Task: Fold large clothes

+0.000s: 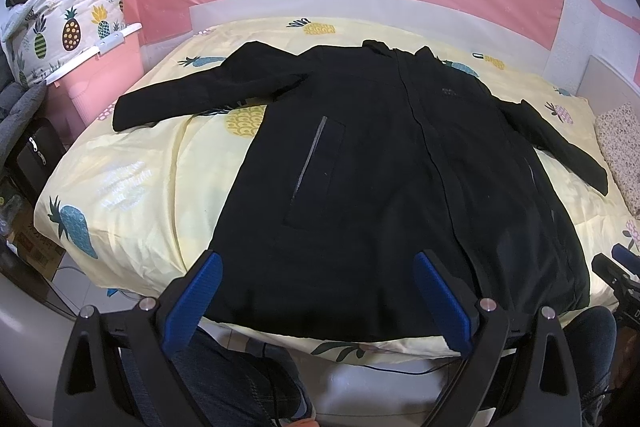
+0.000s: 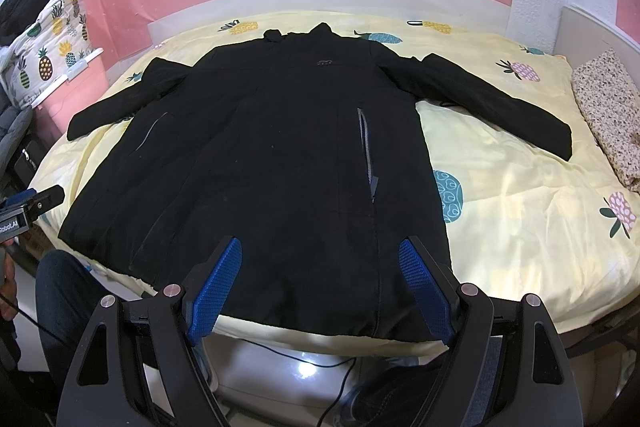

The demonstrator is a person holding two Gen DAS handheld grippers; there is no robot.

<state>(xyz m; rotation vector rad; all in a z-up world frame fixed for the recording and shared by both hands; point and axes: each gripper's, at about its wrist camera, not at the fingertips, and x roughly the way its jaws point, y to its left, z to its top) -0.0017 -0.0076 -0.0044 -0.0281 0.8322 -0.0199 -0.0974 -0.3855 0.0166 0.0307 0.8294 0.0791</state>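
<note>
Jacket, black, flat on bed.
Collar far, hem near; sleeves out. Left gripper and right gripper spread, empty.

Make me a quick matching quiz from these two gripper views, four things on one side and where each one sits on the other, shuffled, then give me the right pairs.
Things:
1. black jacket
2. pineapple-print bag
3. floral cloth
4. left gripper

Places or states:
A. folded at the bed's right edge
B. open, near the jacket's hem
C. spread flat on the yellow quilt, sleeves out
D. on the pink unit left of the bed

Pairs: 1-C, 2-D, 3-A, 4-B
</note>
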